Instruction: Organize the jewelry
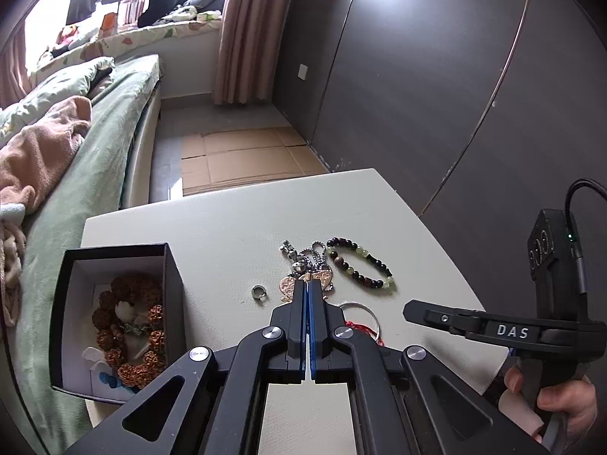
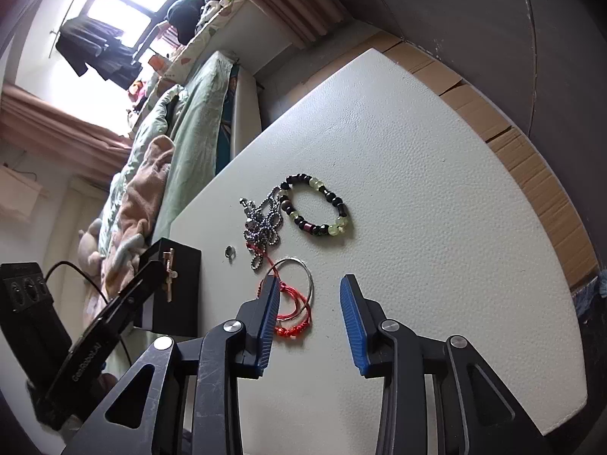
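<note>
Partly, the left hand-held gripper (image 1: 307, 284) hides a gold pendant (image 1: 288, 285).

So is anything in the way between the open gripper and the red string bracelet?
No, nothing visible. The right gripper is open right beside the red string bracelet, which lies on the table with a silver bangle.

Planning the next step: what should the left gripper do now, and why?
Probably swing the left gripper over the open black box: its shut jaws pinch the gold pendant, and the box already holds a brown bead bracelet.
</note>
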The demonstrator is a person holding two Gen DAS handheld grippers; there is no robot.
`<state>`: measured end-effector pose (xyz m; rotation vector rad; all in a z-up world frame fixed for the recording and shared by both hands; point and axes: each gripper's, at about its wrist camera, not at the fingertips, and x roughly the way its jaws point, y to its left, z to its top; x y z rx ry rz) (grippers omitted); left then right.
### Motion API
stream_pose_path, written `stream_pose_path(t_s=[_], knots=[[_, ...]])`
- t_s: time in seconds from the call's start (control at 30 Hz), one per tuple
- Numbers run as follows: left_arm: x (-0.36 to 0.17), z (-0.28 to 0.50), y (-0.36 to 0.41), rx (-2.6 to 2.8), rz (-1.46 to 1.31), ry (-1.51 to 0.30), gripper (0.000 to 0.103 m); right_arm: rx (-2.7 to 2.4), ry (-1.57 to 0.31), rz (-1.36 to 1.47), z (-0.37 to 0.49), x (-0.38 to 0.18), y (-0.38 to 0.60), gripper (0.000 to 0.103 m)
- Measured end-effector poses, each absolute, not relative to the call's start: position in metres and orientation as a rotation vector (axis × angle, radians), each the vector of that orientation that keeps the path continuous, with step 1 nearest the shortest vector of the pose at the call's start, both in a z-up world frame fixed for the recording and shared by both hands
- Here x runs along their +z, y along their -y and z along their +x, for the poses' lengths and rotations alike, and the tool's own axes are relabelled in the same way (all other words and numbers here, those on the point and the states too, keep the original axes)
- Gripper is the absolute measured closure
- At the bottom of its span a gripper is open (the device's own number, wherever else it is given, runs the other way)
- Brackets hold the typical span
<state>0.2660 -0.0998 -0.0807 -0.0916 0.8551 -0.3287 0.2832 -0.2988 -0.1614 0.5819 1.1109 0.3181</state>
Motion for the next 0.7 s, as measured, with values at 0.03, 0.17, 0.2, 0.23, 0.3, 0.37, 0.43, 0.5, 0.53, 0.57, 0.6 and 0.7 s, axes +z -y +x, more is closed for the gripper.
stream_pose_path(t_s=[0.03,0.17,0.2,0.23,0.3,0.37,0.43,0.5,0.53,0.57,0.6,0.7], knots=[[-0.079,0.265,0.096,-0.326,-0.096,-0.852,0.103,0.307,-1.114,0.549,0.285,-0.161,0.294,0.068],[-0.075,0.261,0.08,-0.313,-0.118,-0.838,0.103,0.314,-1.115,0.426,0.287,-0.156,0.274,0.068],[-0.074,0.26,0.076,-0.31,-0.125,-0.837,0.103,0.325,-1.123,0.393,0.287,-0.156,0.268,0.068],[-0.073,0.259,0.072,-0.308,-0.132,-0.835,0.103,0.331,-1.131,0.355,0.287,-0.156,0.261,0.068],[-0.07,0.256,0.064,-0.304,-0.141,-0.829,0.103,0.324,-1.131,0.282,0.286,-0.155,0.251,0.063],[-0.068,0.254,0.058,-0.301,-0.149,-0.823,0.103,0.317,-1.133,0.231,0.286,-0.154,0.244,0.046],[-0.067,0.25,0.051,-0.295,-0.159,-0.817,0.103,0.306,-1.126,0.201,0.286,-0.154,0.242,0.031],[-0.065,0.247,0.044,-0.291,-0.168,-0.81,0.103,0.282,-1.116,0.141,0.286,-0.152,0.239,0.031],[-0.064,0.245,0.04,-0.289,-0.172,-0.807,0.103,0.27,-1.114,0.109,0.285,-0.152,0.238,0.031],[-0.064,0.244,0.037,-0.288,-0.176,-0.805,0.103,0.263,-1.114,0.082,0.284,-0.153,0.237,0.031],[-0.063,0.243,0.032,-0.286,-0.18,-0.803,0.103,0.263,-1.113,0.057,0.282,-0.153,0.236,0.031],[-0.062,0.24,0.022,-0.279,-0.194,-0.795,0.103,0.252,-1.123,-0.024,0.279,-0.158,0.232,0.031]])
